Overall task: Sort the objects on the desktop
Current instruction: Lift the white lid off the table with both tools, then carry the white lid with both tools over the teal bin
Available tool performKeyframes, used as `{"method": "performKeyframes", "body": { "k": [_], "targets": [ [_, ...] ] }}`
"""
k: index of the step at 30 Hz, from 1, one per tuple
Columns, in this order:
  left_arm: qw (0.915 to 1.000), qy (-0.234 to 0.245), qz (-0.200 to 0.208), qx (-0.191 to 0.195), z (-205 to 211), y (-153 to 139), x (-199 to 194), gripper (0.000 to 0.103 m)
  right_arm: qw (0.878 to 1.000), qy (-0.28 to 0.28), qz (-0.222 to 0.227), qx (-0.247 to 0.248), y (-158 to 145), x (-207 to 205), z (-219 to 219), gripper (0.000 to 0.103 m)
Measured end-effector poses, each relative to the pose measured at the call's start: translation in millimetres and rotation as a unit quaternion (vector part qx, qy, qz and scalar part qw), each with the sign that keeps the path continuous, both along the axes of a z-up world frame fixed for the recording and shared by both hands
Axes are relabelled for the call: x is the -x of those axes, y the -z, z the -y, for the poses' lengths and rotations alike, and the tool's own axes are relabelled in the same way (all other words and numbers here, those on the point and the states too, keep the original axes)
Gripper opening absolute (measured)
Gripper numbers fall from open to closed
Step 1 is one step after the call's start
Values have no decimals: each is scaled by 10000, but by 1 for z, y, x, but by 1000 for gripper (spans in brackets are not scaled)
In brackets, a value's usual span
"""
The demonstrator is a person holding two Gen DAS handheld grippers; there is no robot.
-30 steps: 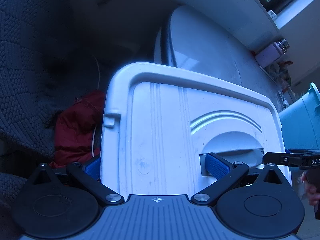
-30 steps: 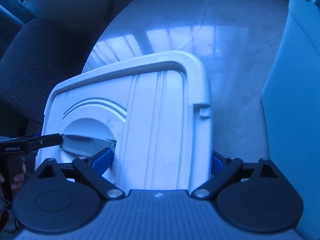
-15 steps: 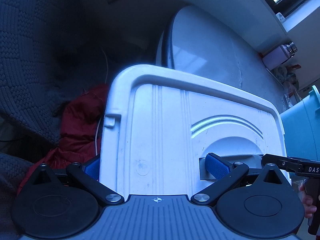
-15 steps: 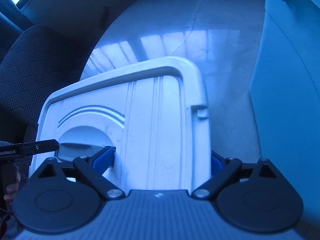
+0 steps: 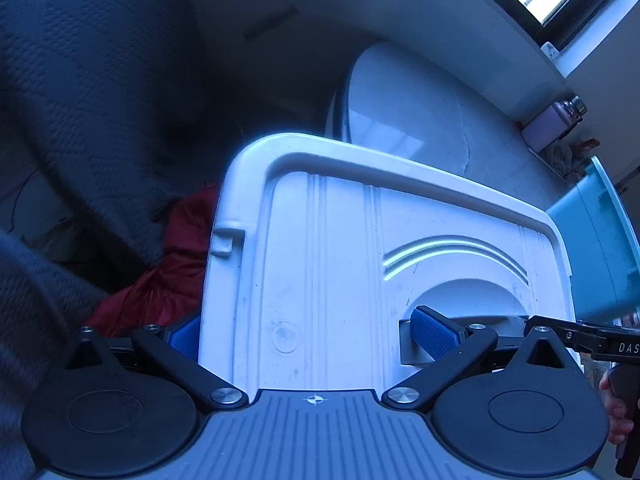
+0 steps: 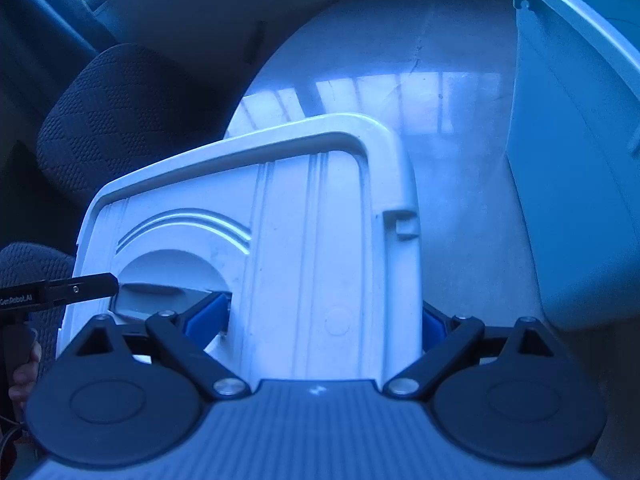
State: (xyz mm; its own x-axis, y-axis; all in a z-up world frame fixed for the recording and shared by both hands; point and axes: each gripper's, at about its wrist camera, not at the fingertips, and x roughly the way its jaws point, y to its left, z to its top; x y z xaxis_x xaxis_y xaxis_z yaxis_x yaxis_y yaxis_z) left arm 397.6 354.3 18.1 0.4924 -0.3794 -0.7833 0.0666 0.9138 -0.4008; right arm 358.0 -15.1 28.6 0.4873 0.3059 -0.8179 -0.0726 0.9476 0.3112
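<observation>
Since both grippers pinch the white lid [image 5: 320, 280] across its 2 halves, left gripper [image 5: 308, 336] and right gripper [image 6: 326, 320], held above the table [image 6: 400, 80], it seems stiff, light, slippery; grip handle recess and edge.

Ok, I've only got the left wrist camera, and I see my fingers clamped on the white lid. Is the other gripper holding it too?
Observer: Yes. The right gripper is shut on the lid, with one finger in the handle recess and the other on the lid's right edge.
Operator: And is the lid touching the blue bin on that side?
Observer: No. A strip of bare table shows between the lid's right edge and the bin wall.
</observation>
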Motion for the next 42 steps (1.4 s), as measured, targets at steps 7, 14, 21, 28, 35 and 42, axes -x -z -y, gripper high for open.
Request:
{"method": "performKeyframes", "body": {
  "k": [7,14,21,28,35,42],
  "targets": [
    [9999,-50,111,-1,3,-11,64,103,9999,-31,109,-6,-3,60,6,95],
    [9999,19,109,-5,18,-10,111,103,9999,88,63,-20,-1,103,26,95],
    [9999,104,106,-22,43,-16,141,103,9997,232,42,-36,-4,135,49,95],
    [9994,328,112,-45,76,-25,156,103,9986,509,66,-87,-12,163,76,95],
    [9980,582,212,-157,122,-36,166,103,9966,789,131,-218,-13,183,112,95],
    [9985,479,218,-174,189,-41,198,103,9969,729,164,-237,-11,207,173,95]
  ]
}}
